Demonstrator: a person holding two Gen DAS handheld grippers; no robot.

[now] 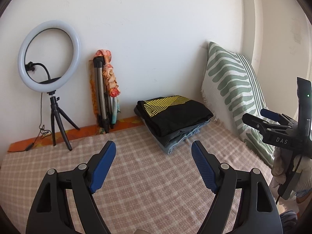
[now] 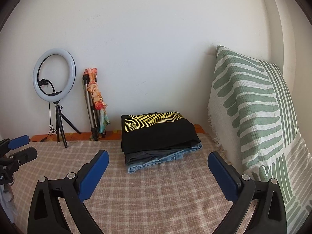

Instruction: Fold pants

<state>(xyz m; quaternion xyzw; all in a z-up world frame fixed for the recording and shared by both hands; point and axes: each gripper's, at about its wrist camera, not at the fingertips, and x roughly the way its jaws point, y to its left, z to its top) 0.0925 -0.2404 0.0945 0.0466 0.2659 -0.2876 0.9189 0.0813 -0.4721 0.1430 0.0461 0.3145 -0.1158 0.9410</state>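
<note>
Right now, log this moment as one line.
left hand-held gripper: open, empty | right hand-held gripper: open, empty | folded clothes stack: on checked blanket, untouched | pillow: leaning on wall

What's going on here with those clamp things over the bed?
A person holds a two-finger gripper in each hand, for folding pants. Right now the left gripper and the right gripper are both open and hold nothing, hovering above the checked blanket. Ahead, by the wall, lies a neat stack of folded clothes: a black piece with yellow lines on top, denim beneath. A striped pillow leans to the right, and a ring light stands on the left.
</note>
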